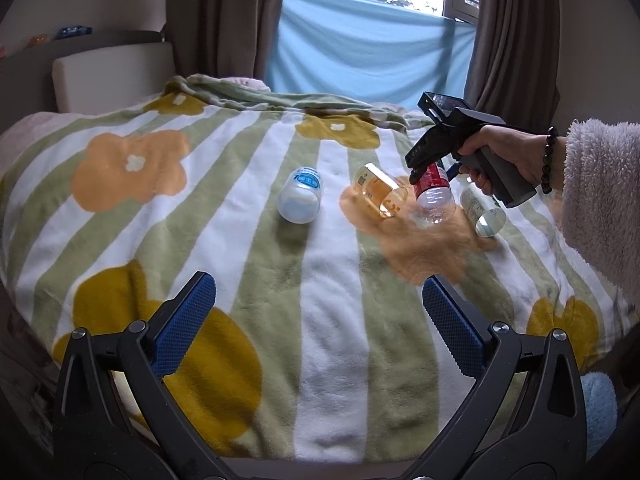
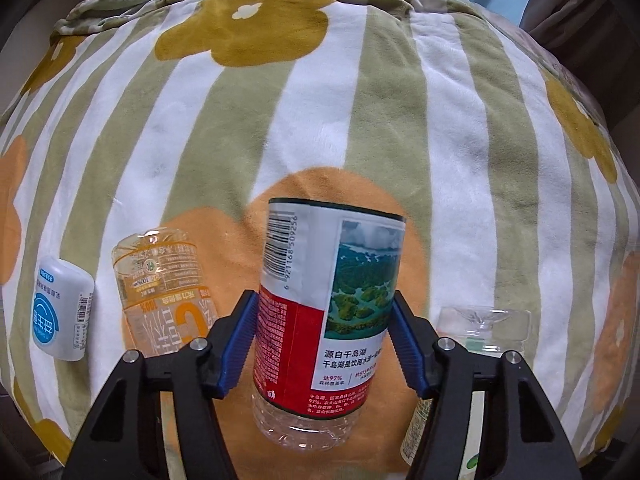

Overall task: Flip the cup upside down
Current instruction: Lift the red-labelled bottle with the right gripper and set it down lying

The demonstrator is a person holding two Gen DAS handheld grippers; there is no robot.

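Observation:
A cut-off clear bottle cup with a red and white label [image 2: 332, 264] sits between the blue pads of my right gripper [image 2: 323, 304], which is shut on its label. In the left wrist view this red-labelled cup [image 1: 434, 196] is tilted over an orange flower on the blanket, its clear ridged end lowest, and a hand holds the right gripper [image 1: 418, 174] from the right. I cannot tell if the cup touches the blanket. My left gripper [image 1: 320, 320] hangs open over the near part of the bed, with nothing in it.
Three other cups lie on the striped flower blanket [image 1: 328, 340]: a white one [image 1: 301, 196] on the left, an orange-labelled clear one [image 1: 380, 194] beside the held cup, and a clear green-labelled one [image 1: 482, 212] on the right. A fleecy sleeve [image 1: 600, 200] enters from the right.

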